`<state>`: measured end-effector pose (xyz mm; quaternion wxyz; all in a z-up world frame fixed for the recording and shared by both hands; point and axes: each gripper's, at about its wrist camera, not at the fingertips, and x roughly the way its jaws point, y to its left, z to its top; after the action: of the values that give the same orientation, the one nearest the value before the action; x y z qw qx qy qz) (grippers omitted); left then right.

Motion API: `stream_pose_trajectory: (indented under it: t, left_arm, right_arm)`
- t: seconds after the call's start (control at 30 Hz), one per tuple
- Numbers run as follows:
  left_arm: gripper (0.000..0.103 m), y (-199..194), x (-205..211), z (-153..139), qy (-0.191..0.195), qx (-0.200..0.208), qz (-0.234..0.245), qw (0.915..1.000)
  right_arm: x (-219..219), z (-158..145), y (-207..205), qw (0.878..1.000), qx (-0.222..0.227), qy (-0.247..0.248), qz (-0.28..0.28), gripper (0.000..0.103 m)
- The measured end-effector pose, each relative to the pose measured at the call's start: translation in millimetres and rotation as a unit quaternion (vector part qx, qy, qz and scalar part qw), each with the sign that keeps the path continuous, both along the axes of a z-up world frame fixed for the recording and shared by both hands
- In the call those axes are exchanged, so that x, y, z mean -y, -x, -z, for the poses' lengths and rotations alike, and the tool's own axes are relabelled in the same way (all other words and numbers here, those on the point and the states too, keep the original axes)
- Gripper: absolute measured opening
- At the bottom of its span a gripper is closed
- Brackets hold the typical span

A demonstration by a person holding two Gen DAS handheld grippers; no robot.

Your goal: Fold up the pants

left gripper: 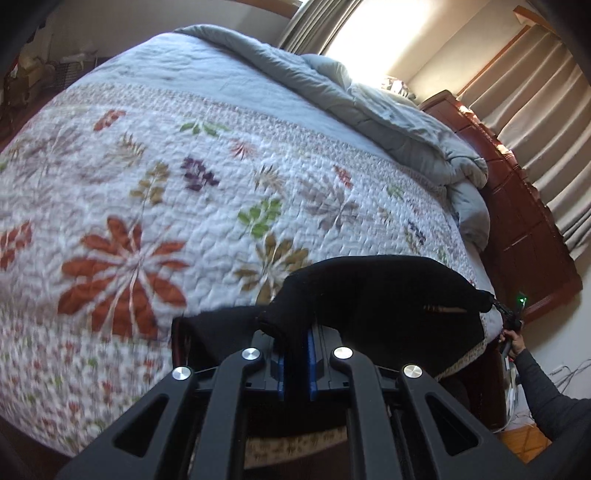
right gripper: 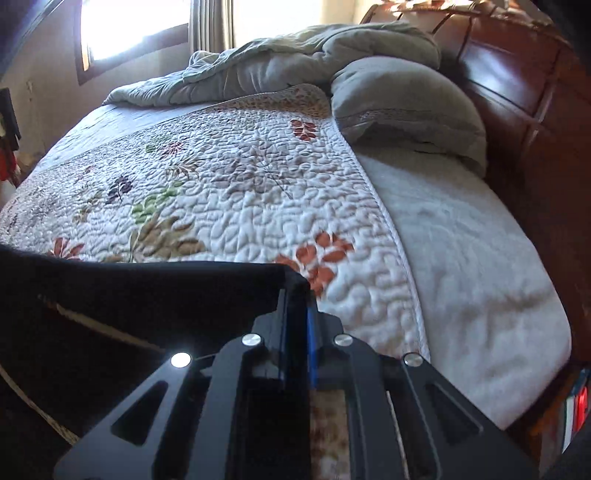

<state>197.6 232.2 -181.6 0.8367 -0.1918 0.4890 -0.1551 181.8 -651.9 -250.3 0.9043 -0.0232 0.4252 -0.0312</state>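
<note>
Black fabric pants (left gripper: 388, 295) hang stretched above a floral quilted bedspread (left gripper: 184, 192), each top corner pinched in the closed left gripper (left gripper: 295, 343) and right gripper (right gripper: 295, 310).

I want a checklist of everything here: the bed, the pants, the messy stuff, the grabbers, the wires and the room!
Surface: bed with flowered quilt.
Job's things: black pants held up over the quilt's near edge, with a light drawstring.
Clutter: rumpled grey comforter; pillow by the headboard.
Grippers: left gripper shut on the pants; right gripper shut on the pants' other end.
Cables: wires on the floor, blurry.
Surroundings: wooden headboard, curtains, bright window.
</note>
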Motion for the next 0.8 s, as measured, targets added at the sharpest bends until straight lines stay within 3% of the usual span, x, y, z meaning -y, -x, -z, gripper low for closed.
stream_pose_trajectory:
  t: [0.13, 0.27, 0.33, 0.4, 0.43, 0.47, 0.53, 0.57, 0.67, 0.73, 0.8]
  left_arm:
    - [0.012, 22.6, -3.2, 29.9, -0.012, -0.032, 0.0, 0.9994]
    - [0.02, 37.9, 7.4, 63.8, -0.058, -0.076, 0.02, 0.9952]
    - [0.034, 44.4, 8.9, 79.5, -0.081, -0.096, 0.018, 0.9919]
    - [0.071, 50.1, 3.3, 83.4, -0.1, -0.103, -0.001, 0.9897]
    - [0.073, 55.1, -1.4, 82.4, -0.116, -0.104, -0.013, 0.9877]
    - [0.075, 58.9, -4.8, 80.8, -0.125, -0.105, -0.018, 0.9864]
    - [0.079, 70.9, -16.2, 79.3, -0.145, -0.116, -0.034, 0.9821]
    - [0.079, 76.6, -21.4, 78.4, -0.143, -0.119, -0.041, 0.9816]
    - [0.08, 98.9, -40.6, 69.7, -0.128, -0.113, -0.089, 0.9813]
    - [0.08, 116.8, -53.7, 55.1, -0.076, -0.086, -0.153, 0.9816]
    - [0.084, 128.7, -57.8, 43.6, -0.017, -0.056, -0.189, 0.9801]
  right_arm:
    - [-11.3, 10.4, 35.0, 0.999, 0.012, 0.034, 0.016, 0.01]
    - [-18.7, 33.4, 60.1, 0.998, -0.018, 0.041, 0.034, 0.017]
    - [-17.8, 43.8, 71.1, 0.997, -0.037, 0.042, 0.05, 0.034]
    - [-15.5, 49.9, 84.0, 0.996, -0.054, 0.021, 0.065, 0.048]
    - [-12.9, 51.5, 90.7, 0.995, -0.063, 0.004, 0.075, 0.049]
    - [-8.8, 52.4, 96.5, 0.994, -0.069, -0.019, 0.086, 0.052]
    - [5.3, 52.4, 114.7, 0.982, -0.075, -0.122, 0.123, 0.056]
    - [12.2, 52.9, 124.1, 0.968, -0.075, -0.193, 0.142, 0.057]
    - [11.1, 50.2, 139.4, 0.938, -0.056, -0.303, 0.16, 0.058]
    - [5.3, 46.5, 144.0, 0.915, -0.028, -0.366, 0.168, 0.061]
    - [2.6, 45.9, 142.1, 0.895, -0.008, -0.407, 0.183, 0.073]
